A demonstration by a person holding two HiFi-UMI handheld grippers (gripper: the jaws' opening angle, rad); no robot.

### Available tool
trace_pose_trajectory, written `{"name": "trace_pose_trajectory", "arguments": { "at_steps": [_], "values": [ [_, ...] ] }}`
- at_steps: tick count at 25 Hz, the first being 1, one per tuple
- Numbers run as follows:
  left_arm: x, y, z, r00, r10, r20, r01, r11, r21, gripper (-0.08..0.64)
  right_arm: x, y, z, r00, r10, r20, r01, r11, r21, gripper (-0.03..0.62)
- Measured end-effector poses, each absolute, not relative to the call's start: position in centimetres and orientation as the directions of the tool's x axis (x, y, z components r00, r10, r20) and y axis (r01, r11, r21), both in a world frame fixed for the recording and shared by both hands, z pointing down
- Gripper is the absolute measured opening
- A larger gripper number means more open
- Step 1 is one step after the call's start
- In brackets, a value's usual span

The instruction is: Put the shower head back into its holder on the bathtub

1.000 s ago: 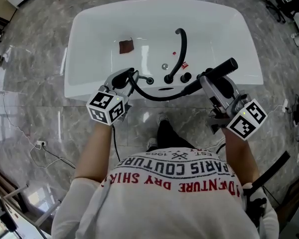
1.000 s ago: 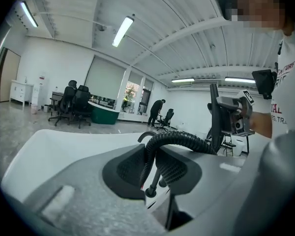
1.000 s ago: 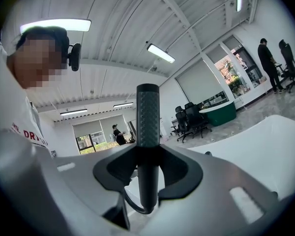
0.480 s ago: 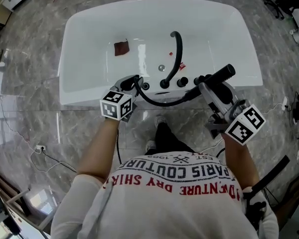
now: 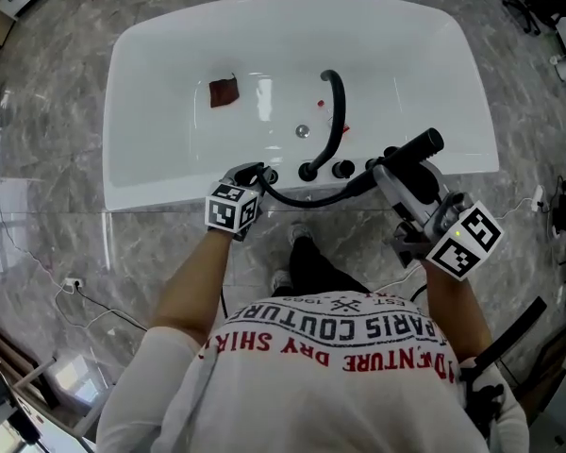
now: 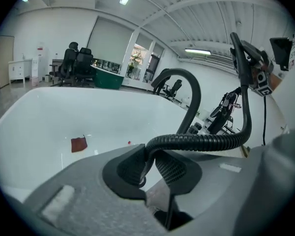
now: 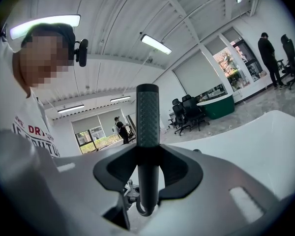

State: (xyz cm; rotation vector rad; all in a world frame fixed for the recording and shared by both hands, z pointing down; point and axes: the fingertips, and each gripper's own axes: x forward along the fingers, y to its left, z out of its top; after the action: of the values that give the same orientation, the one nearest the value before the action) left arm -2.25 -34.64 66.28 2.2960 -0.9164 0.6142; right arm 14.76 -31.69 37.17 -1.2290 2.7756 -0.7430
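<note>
Grey marble floor (image 5: 47, 159) below me, white bathtub (image 5: 151, 192) standing on it. White cable (image 5: 28, 248) and plug box (image 5: 73, 281) lie on the floor at my left. In the tub: red-brown square (image 5: 224, 92), drain (image 5: 303, 131). Black spout (image 5: 336, 111) and knobs (image 5: 343, 169) on the near rim.

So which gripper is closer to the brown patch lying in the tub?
Left. The left gripper, shut on the hose, is at the tub rim, almost straight below the brown patch in the head view. The right gripper, gripping the shower head, sits farther right.
</note>
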Motion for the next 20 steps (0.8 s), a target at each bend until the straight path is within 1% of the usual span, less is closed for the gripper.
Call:
{"name": "trace_pose_trajectory", "arguments": {
  "at_steps": [4,8,15,16,17,20],
  "values": [
    [-1.7,-34.0,69.7,0.643,-0.399,0.654,-0.724,-0.594,0.350,0.066,14.8,-32.9,37.7,-0.696,-0.692,0.191,-0.694,0.578,-0.430,0.140],
    [-1.9,-33.3,73.1,0.592,-0.344,0.729,-0.741,-0.588,0.324,0.066,14.4,-33.7,38.4,-0.706,-0.676,0.212,-0.688,0.583,-0.432,0.140],
    [-0.9,-33.0,75.1,0.574,-0.306,0.759,-0.755,-0.557,0.346,0.070,14.4,-34.5,38.6,-0.726,-0.652,0.217,-0.670,0.600,-0.438,0.140],
    [-1.1,-32.7,75.4,0.575,-0.294,0.763,-0.756,-0.547,0.359,0.115,14.3,-34.5,38.7,-0.727,-0.652,0.214,-0.668,0.601,-0.439,0.140],
    [-1.3,-32.5,75.6,0.576,-0.284,0.767,-0.757,-0.539,0.369,0.138,14.1,-34.6,38.7,-0.727,-0.653,0.212,-0.668,0.601,-0.438,0.140],
    [-1.7,-31.9,75.7,0.570,-0.270,0.776,-0.757,-0.539,0.369,0.153,13.6,-34.8,39.0,-0.731,-0.648,0.213,-0.665,0.607,-0.436,0.140]
  ]
}}
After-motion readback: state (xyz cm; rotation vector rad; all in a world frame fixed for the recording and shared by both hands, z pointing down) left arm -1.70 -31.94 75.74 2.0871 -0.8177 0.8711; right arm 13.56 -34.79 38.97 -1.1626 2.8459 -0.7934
